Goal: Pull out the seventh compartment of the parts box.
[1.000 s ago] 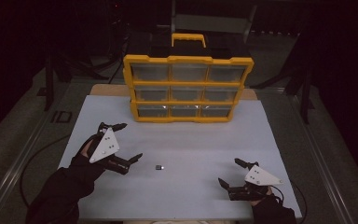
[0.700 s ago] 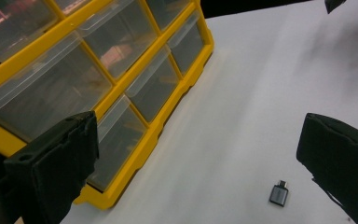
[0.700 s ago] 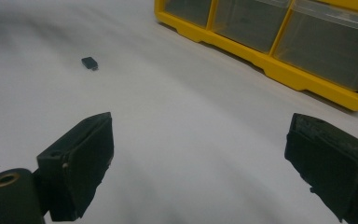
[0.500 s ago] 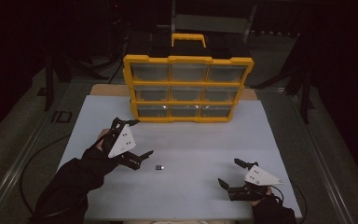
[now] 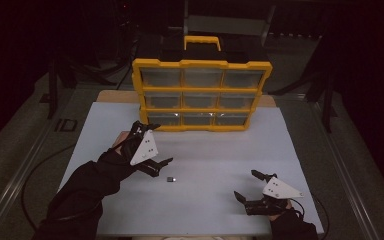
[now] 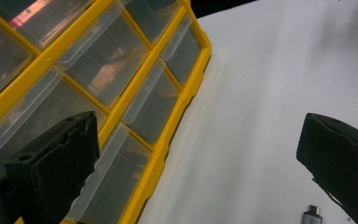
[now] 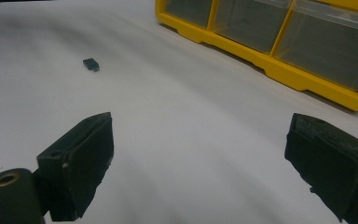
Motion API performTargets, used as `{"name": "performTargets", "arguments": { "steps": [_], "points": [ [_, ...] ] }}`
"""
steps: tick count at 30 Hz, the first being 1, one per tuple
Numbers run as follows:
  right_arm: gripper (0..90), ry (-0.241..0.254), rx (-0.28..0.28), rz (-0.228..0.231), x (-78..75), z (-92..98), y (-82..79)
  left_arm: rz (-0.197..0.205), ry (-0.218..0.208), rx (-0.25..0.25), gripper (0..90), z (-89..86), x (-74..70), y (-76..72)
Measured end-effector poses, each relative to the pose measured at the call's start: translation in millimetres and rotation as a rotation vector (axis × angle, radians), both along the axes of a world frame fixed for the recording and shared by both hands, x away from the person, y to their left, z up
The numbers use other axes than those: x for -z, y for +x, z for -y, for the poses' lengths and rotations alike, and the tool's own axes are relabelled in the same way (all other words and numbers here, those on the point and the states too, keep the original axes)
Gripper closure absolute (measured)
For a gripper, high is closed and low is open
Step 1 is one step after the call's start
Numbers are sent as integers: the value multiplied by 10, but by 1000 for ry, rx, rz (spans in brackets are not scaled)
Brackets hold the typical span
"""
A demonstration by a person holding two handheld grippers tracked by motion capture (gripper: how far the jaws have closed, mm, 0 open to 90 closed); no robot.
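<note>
Small dark block (image 5: 170, 179) with a metal end, laid flat on the white table (image 5: 210, 160), left gripper (image 5: 152, 145) just beside it, released, right gripper (image 5: 247, 185) at near right, released.

Glossy yellow plastic organiser (image 5: 202, 95), clear drawers (image 5: 198, 100); matt white tabletop (image 5: 215, 160).
</note>
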State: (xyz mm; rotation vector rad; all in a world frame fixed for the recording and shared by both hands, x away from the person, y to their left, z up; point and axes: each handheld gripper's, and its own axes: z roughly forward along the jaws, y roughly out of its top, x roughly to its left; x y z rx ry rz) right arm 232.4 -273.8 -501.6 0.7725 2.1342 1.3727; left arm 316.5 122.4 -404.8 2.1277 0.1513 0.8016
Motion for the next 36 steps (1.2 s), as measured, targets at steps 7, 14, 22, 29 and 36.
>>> {"name": "performTargets", "arguments": {
  "steps": [7,14,22,29,36],
  "points": [
    [81,4,0,-5,-2,1,-2,17,45,12,0,102,6,90],
    [81,1,-2,-2,1,0,2,39,63,21,0,171,39,153],
    [81,1,-2,-2,1,3,4,73,98,17,0,231,71,250],
    [81,0,-5,-5,6,-2,5,102,130,21,1,265,134,333],
    [81,0,-7,-9,10,-2,7,144,136,29,39,260,192,413]
  ]
}}
